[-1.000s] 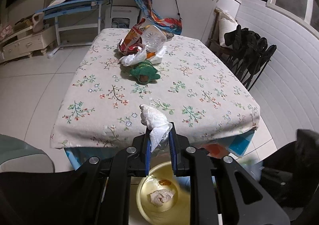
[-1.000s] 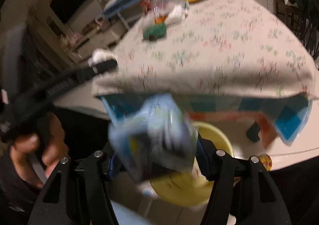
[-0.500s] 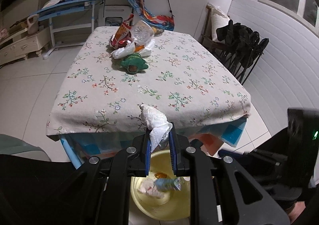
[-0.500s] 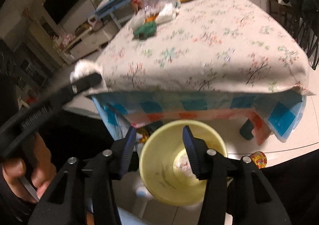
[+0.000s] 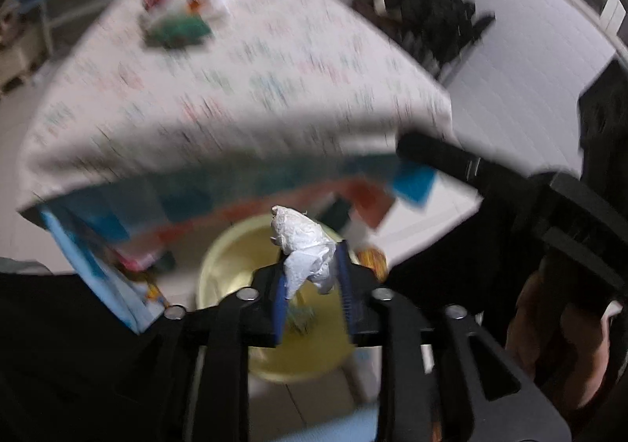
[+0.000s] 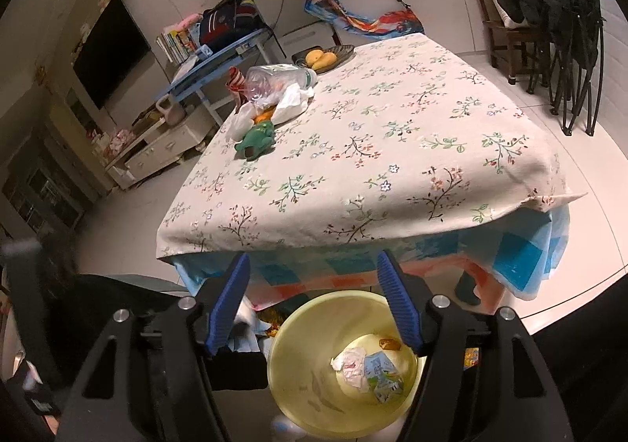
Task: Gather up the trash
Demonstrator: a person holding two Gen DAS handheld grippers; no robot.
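Observation:
My left gripper [image 5: 310,277] is shut on a crumpled white tissue [image 5: 304,246] and holds it above the yellow bin [image 5: 219,265] on the floor by the table. My right gripper [image 6: 314,285] is open and empty above the same yellow bin [image 6: 298,379], which holds a crumpled paper [image 6: 351,365] and a blue wrapper [image 6: 382,377]. More trash lies on the floral tablecloth [image 6: 392,136]: a green wrapper [image 6: 257,138], a white plastic bag [image 6: 288,102] and a clear bottle [image 6: 274,79].
A bowl of yellow fruit [image 6: 325,57] stands at the table's far edge. Folded black chairs [image 6: 569,34] lean at the right wall. A blue desk [image 6: 219,61] with books stands at the back left. The right gripper's arm [image 5: 471,167] crosses the left wrist view.
My left gripper has swung down and right over the bin with the tissue. My right gripper let the blue wrapper fall into the bin and opened wide.

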